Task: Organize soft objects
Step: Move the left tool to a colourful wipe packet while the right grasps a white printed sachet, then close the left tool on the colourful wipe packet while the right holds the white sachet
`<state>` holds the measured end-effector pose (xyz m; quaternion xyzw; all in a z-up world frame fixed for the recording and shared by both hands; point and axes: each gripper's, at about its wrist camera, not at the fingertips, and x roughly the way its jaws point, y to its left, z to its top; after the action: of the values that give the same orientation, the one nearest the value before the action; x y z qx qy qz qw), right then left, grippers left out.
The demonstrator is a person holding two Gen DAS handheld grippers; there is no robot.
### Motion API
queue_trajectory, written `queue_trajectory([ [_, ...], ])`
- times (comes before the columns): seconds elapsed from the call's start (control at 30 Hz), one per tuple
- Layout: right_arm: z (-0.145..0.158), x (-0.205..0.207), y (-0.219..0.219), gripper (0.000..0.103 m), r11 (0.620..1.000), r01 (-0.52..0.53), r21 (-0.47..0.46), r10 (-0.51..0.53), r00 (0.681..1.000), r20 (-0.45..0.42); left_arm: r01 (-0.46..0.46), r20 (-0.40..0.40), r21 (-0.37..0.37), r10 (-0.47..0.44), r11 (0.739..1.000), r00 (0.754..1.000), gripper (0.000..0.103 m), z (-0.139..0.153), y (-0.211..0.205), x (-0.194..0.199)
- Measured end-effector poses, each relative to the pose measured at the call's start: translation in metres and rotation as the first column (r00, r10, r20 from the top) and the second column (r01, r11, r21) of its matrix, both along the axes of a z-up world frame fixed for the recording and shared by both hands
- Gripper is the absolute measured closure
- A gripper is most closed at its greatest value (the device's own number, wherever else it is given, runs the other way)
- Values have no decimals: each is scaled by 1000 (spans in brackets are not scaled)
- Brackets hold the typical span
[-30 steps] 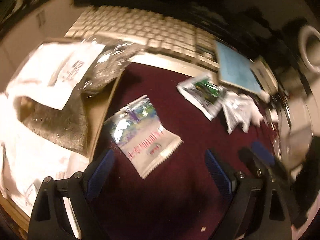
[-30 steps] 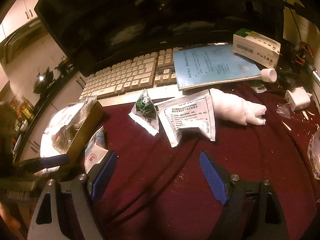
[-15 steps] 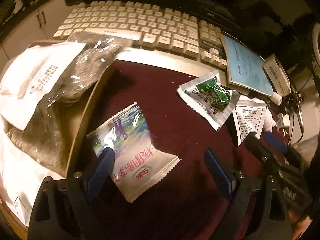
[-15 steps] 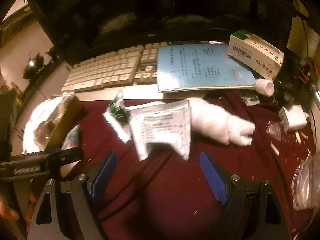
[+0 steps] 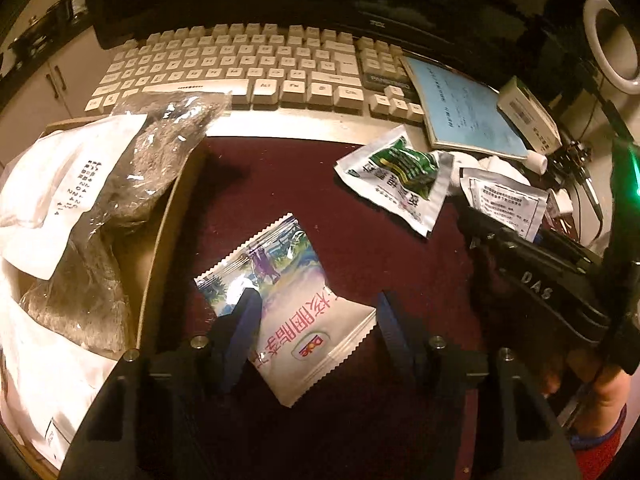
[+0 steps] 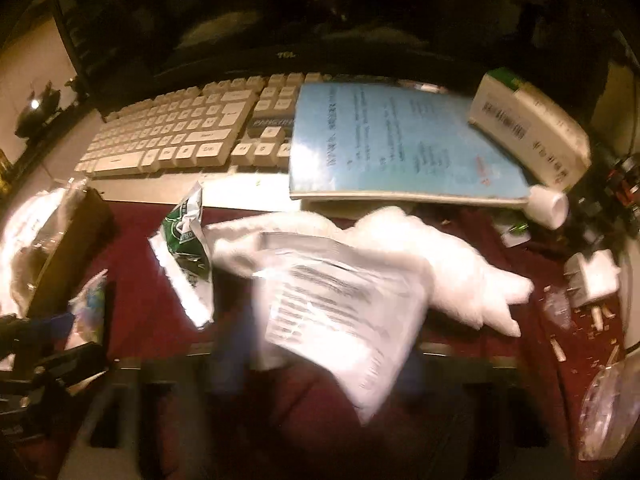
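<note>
A colourful snack packet (image 5: 296, 308) lies on the dark red mat between the blue fingers of my left gripper (image 5: 316, 328), whose jaws stand apart around it, narrower than before. A green-and-silver packet (image 5: 396, 176) (image 6: 186, 256) and a white printed sachet (image 5: 504, 200) (image 6: 340, 304) lie further right, with a white soft roll (image 6: 460, 272) behind the sachet. My right gripper (image 6: 320, 360) is badly blurred, low over the sachet; its jaws cannot be made out. It also shows in the left wrist view (image 5: 540, 272).
A cardboard box (image 5: 160, 240) on the left holds white bags and a clear bag of grey material (image 5: 148, 168). A keyboard (image 5: 256, 76), a blue booklet (image 6: 400, 144), a white carton (image 6: 528, 128) and a charger plug (image 6: 596, 280) lie behind and to the right.
My left gripper has moved down onto the colourful packet and its jaws have narrowed around it. My right gripper has moved forward toward the white sachet, which now looms large and blurred.
</note>
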<state>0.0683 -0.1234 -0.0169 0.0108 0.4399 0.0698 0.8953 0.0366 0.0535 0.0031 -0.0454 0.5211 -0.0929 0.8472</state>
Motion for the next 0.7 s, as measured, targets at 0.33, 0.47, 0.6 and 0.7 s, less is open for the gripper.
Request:
queue_trajectory([
  [0.33,5,-44,-18,67,992,22,127,-25,999,24,98,55,-6,-97,995,994,58,4,-7,-20],
  [0.47,5,-64,-25,67,975,32,220,-42,998,40,99,43,-51,-97,994,994,80,3,2,-28],
  [0.6,3,-79,-22,67,966,29,256,-42,998,45,78,32,-98,-75,992,997,80,-1,12,-30],
  [0.7,-2,-79,-17,67,964,23,263,-33,999,33,62,22,-121,-59,991,998,73,-2,15,-31],
])
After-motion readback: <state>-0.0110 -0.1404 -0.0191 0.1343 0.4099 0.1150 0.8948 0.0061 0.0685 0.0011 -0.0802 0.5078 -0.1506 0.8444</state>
